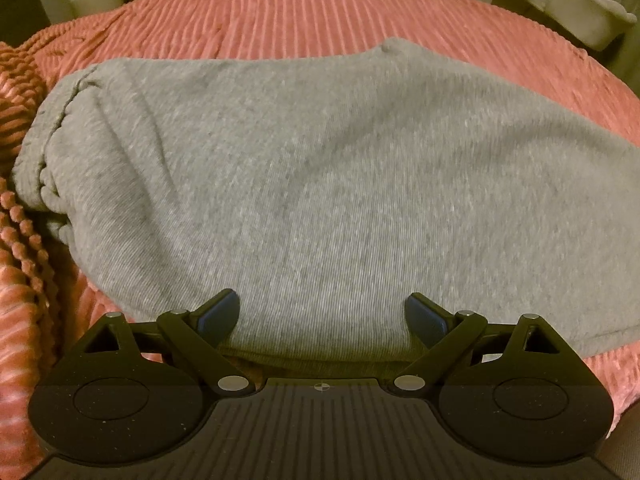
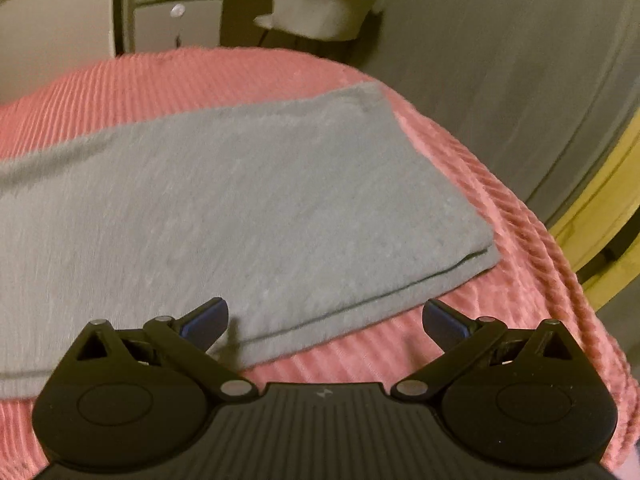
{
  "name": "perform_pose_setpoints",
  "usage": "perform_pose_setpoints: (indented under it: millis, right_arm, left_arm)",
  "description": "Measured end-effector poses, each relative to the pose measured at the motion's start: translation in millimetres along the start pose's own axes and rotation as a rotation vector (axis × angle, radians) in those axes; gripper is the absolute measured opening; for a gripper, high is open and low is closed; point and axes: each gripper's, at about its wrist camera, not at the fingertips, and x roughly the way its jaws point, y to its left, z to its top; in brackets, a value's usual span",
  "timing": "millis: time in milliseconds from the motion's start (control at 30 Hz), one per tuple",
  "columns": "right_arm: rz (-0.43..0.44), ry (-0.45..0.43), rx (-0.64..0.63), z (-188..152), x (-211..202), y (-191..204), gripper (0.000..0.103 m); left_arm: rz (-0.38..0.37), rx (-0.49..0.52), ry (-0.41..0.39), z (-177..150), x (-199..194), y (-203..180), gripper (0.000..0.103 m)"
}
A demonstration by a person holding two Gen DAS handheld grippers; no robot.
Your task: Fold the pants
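Trailing off-frame: gray pants point(image 1: 320, 168)

Grey pants on a pink ribbed bedspread

The pants point(image 1: 320, 184) are seen in plain heathered grey, finely ribbed; the bedspread point(image 1: 280, 16) is coloured salmon pink with raised stripes. Both grippers, left point(image 1: 322, 316) and right point(image 2: 325, 320), are finished in black with blue pads point(image 1: 218, 316).
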Motion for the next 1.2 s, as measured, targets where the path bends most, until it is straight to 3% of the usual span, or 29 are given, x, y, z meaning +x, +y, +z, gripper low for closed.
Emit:
perform_pose_setpoints:
  millis: [33,100,167,400,600,833,1000,1033,1100,1200]
  right_arm:
    - [-0.009,-0.010,0.006,4,3,-5,0.098]
    - [-0.023,-0.006,0.014,11,11,-13,0.081]
    - [0.002,-0.001,0.059,22,20,-29,0.071]
    - [0.105,0.064,0.456,46,56,-121,0.044]
    - [0.196,0.090,0.572,35,71,-149,0.038]
    - [0.131,0.099,0.559,30,69,-156,0.036]
    - [0.145,0.106,0.599,27,76,-162,0.035]
    - [0.156,0.104,0.609,27,77,-162,0.033]
    - [0.170,0.089,0.608,28,77,-160,0.014]
    - [0.195,0.040,0.617,29,75,-156,0.009]
  left_arm:
    - [-0.002,0.000,0.001,0,1,1,0.095]
    - [-0.001,-0.002,0.006,0,2,1,0.096]
    - [0.000,0.001,0.008,0,3,1,0.096]
    - [0.021,0.022,0.011,1,8,-4,0.097]
    - [0.027,0.034,0.018,1,12,-5,0.100]
    - [0.029,0.041,0.019,1,12,-5,0.100]
    - [0.033,0.048,0.018,0,12,-6,0.101]
    - [0.032,0.046,0.019,0,12,-7,0.101]
    - [0.032,0.047,0.019,1,12,-6,0.101]
    - [0.034,0.051,0.020,1,13,-6,0.101]
